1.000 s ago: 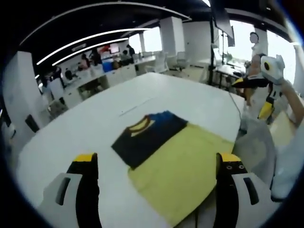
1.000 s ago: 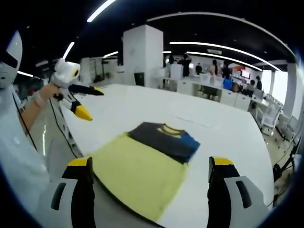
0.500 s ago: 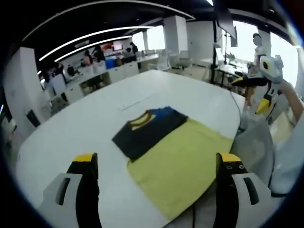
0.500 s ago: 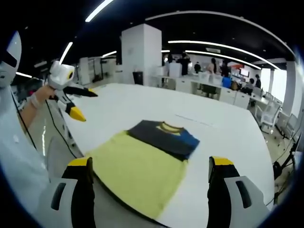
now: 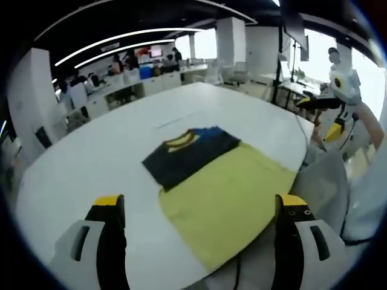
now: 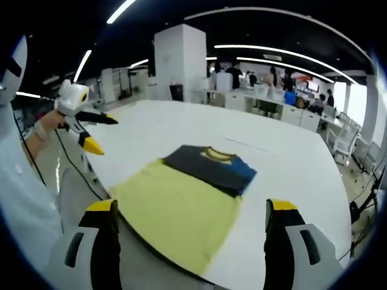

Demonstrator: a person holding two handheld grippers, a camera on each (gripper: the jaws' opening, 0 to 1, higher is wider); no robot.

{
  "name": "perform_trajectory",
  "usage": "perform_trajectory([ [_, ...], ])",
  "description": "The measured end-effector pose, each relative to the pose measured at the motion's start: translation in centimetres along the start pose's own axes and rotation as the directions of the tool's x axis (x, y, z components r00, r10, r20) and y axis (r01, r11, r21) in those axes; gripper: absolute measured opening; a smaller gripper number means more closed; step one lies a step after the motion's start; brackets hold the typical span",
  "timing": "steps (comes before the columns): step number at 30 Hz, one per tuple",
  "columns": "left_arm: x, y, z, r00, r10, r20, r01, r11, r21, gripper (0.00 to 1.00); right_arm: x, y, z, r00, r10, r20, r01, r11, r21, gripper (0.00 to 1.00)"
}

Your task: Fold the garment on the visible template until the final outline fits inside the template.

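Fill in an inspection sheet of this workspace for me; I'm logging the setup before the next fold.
Surface: white table, rounded edge.
Job's things: folded garment, dark with yellow collar and blue patch, lying on the far end of the yellow template; the template's near end overhangs the table edge.
Clutter: nothing seen.
Grippers: left hand-held gripper open, empty, above the table; right hand-held gripper open, empty.
Cables: black cable hanging below the left hand-held gripper, off the table.
Surroundings: open office, desks, people in the distance, white pillar.
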State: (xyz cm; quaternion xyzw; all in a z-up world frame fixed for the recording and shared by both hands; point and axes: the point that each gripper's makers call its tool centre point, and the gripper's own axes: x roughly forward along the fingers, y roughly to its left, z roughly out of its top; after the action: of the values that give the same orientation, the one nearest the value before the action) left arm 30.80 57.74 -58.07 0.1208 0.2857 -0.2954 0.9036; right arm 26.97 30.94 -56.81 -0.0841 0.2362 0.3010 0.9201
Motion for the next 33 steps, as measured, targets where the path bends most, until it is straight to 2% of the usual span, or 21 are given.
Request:
perform_trajectory([
  [7, -0.4, 0.6, -1.9, 0.999, 0.033, -0.032, -0.035, 0.999, -0.038, 1.0, 0.2, 0.3, -0.4, 1.0, 0.009, -0.007, -0.009, 1.0, 0.008, 1.0],
  [18, -0.5, 0.2, -4.2, 0.997, 0.028, -0.075, -0.033, 0.997, -0.076, 1.0, 0.5, 0.5, -1.4, 0.999, 0.013, -0.033, -0.012, 1.0, 0.021, 1.0],
  [24, 0.0, -0.1, -5.7, 0.993, 0.008, -0.118, -0.019, 0.996, -0.088, 1.0, 0.7, 0.6, -2.0, 0.999, 0.019, -0.047, -0.018, 0.999, 0.034, 1.0],
  [33, 0.0, 0.0, -7.3, 0.988, 0.012, -0.152, -0.032, 0.991, -0.131, 1.0, 0.9, 0.6, -3.8, 0.996, 0.031, -0.081, -0.025, 0.997, 0.066, 1.0],
])
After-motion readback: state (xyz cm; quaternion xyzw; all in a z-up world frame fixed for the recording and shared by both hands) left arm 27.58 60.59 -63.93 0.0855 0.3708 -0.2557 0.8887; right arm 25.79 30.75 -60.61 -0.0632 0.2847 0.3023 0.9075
